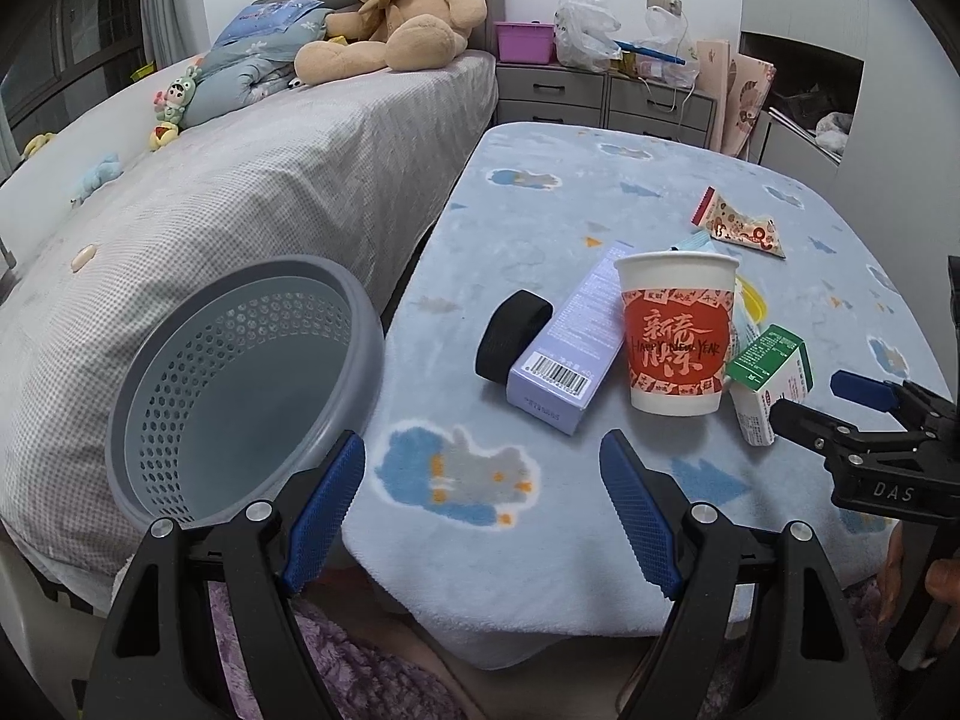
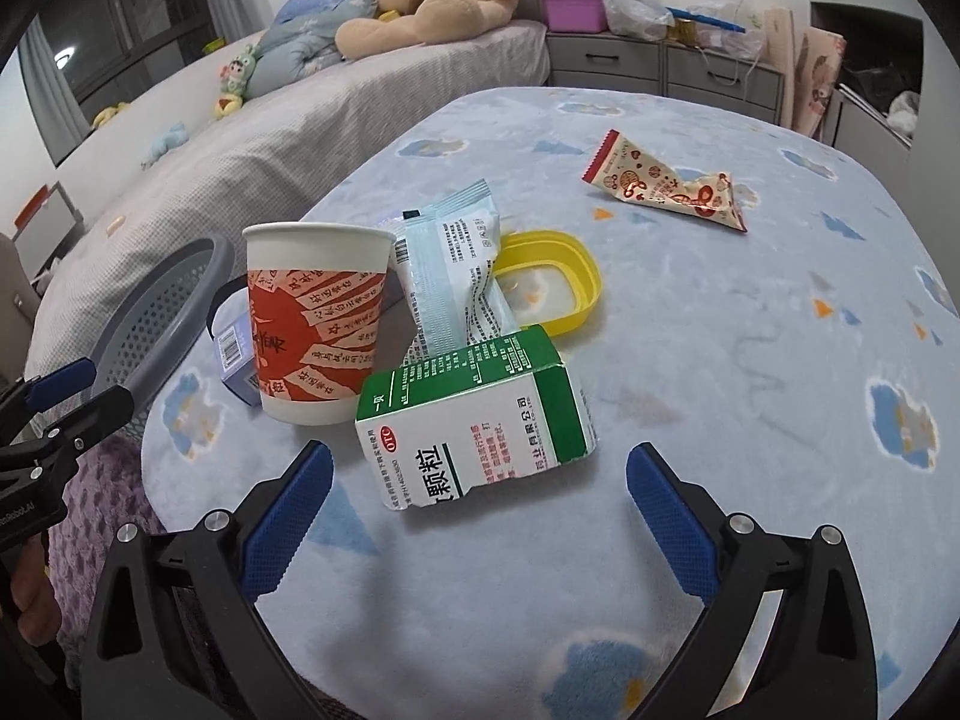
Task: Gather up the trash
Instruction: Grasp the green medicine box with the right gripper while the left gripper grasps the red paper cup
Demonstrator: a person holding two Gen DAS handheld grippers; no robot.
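Trash lies on a blue blanket-covered table [image 1: 540,222]: a red-and-white paper cup [image 1: 675,333] [image 2: 315,324], a green-and-white medicine box [image 1: 768,384] [image 2: 474,420], a purple box [image 1: 570,348], a black roll [image 1: 513,336], a pale blue packet [image 2: 453,282], a yellow lid [image 2: 552,276] and a snack wrapper [image 1: 741,225] [image 2: 666,183]. A grey perforated basket [image 1: 240,384] [image 2: 162,312] stands at the table's left edge. My left gripper [image 1: 483,516] is open and empty over the near edge. My right gripper [image 2: 480,516] is open, just short of the medicine box.
A bed [image 1: 252,192] with a teddy bear [image 1: 396,12] and soft toys runs along the left. Grey drawers [image 1: 606,96] with a pink bin and plastic bags stand behind the table. The right gripper also shows in the left wrist view [image 1: 834,402].
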